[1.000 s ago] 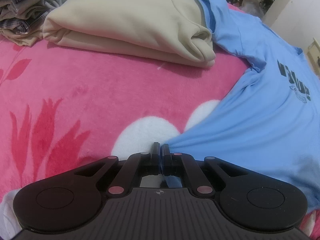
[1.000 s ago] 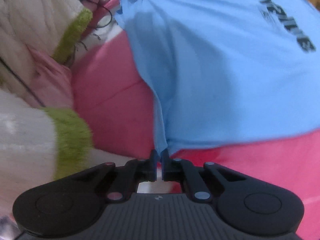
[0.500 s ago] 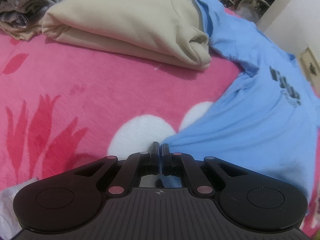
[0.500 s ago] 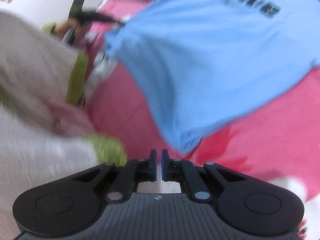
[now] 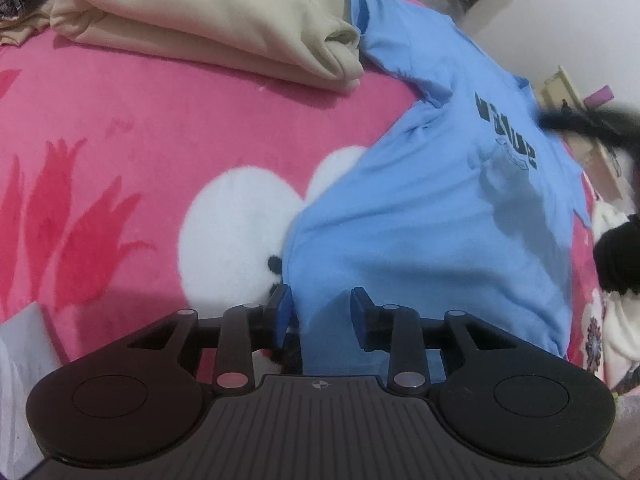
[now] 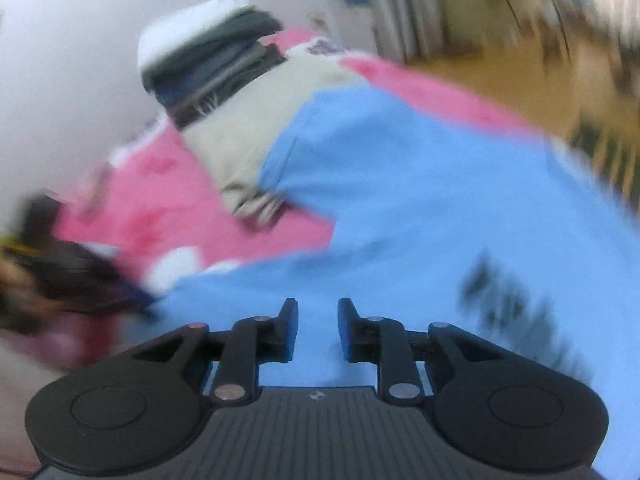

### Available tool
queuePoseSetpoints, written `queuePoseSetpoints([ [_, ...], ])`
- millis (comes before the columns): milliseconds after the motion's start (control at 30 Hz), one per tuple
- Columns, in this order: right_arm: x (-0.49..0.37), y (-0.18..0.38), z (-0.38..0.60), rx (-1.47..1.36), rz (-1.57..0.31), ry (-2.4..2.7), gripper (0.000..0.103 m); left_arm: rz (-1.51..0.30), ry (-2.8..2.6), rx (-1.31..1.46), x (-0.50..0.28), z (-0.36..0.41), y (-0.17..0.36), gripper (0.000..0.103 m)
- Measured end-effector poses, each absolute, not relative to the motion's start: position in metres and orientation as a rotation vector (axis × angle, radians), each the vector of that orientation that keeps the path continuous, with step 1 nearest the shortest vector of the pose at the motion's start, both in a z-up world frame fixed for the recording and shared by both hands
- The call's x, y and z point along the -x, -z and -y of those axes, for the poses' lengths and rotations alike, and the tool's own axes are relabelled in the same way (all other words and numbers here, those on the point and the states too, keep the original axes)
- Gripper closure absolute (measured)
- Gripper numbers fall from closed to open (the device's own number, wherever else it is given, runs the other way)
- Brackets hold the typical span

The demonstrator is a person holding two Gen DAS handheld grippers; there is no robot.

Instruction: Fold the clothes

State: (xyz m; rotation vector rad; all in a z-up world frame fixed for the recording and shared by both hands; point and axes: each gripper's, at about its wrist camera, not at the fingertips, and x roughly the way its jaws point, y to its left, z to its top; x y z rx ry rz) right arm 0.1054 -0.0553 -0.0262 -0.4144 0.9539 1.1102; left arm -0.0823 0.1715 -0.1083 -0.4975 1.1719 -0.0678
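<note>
Jaws on my left gripper (image 5: 320, 312) and right gripper (image 6: 318, 330) have just been opening, nothing pinched. Blue T-shirt (image 5: 432, 216) lies spread below them on the pink blanket (image 5: 140, 128), unfolded, length running away toward its collar. Beyond, folded beige hoodie (image 5: 208, 20): done.

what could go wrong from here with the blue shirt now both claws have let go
1. The blue t-shirt lies skewed and creased near its sleeve, so folding it as it lies may come out uneven.
2. That sleeve runs up against the folded beige hoodie; tugging the shirt may drag the hoodie out of shape.
3. The left claw, jaws just opened, has the hem between its fingers, untouched; lifting could snag it.
</note>
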Motion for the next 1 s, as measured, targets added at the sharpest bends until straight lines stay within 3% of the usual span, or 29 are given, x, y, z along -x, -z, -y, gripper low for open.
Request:
queuePoseSetpoints([
  [167, -0.086, 0.077, -0.032, 0.796, -0.684, -1.112, 0.075, -1.171, 0.095, 0.489, 0.088, -0.173, 0.110, 0.071],
  [400, -0.084, 0.123, -0.067, 0.965, -0.608, -1.138, 0.077, -1.165, 0.144, 0.473, 0.091, -0.173, 0.116, 0.071],
  [433, -0.084, 0.122, -0.067, 0.954, -0.603, -1.140, 0.080, -1.162, 0.151, 0.479, 0.092, -0.174, 0.117, 0.071],
  [467, -0.085, 0.122, -0.067, 0.939, -0.606, -1.140, 0.093, -1.159, 0.158, 0.487, 0.092, -0.175, 0.117, 0.071],
  [500, -0.087, 0.121, -0.067, 0.923, -0.613, -1.139, 0.098, -1.160, 0.162, 0.496, 0.092, -0.176, 0.119, 0.071],
  [600, -0.096, 0.118, -0.065, 0.833, -0.682, -1.127, 0.098, -1.167, 0.166, 0.516, 0.092, -0.178, 0.122, 0.071],
  [667, -0.097, 0.112, -0.062, 0.815, -0.706, -1.129, 0.093, -1.166, 0.168, 0.523, 0.094, -0.179, 0.122, 0.071],
  [700, -0.096, 0.106, -0.060, 0.811, -0.712, -1.133, 0.079, -1.166, 0.169, 0.526, 0.092, -0.180, 0.122, 0.071],
  [767, -0.096, 0.090, -0.053, 0.759, -0.725, -1.149, 0.061, -1.166, 0.170, 0.532, 0.092, -0.181, 0.124, 0.071],
  [1000, -0.136, 0.044, -0.056, 0.312, -0.872, -1.114, 0.061, -1.171, 0.172, 0.535, 0.090, -0.181, 0.126, 0.071],
])
